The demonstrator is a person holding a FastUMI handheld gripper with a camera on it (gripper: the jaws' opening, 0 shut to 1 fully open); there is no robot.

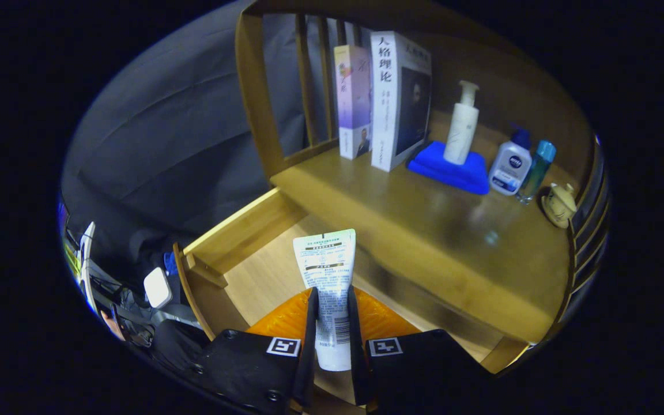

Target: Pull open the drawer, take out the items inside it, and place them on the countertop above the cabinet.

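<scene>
In the gripper view the hand-held gripper (332, 323) was clenched on a white tube (327, 288) — both fingers pressed its sides, closed down to the tube's width, with the crimped flat end pointing away beyond the fingertips. The tube's lower end sat deep between the fingers. It hung over the open drawer (240, 230), whose pale wooden floor and left side wall showed beneath it; an orange item (286, 320) lay in the drawer right under the fingers, mostly hidden by them, so its kind was hard to make out. Beyond the drawer lay the worktop (424, 219), carrying two upright books (381, 98), a blue cloth (453, 170) with a white pump bottle (461, 124) standing on it, a white-and-blue bottle (510, 167), a slim teal bottle (536, 170) just beside that, and a small teapot-like piece (559, 204) — blurred at the far right. Dark clutter to the left of the drawer could not be told apart.
</scene>
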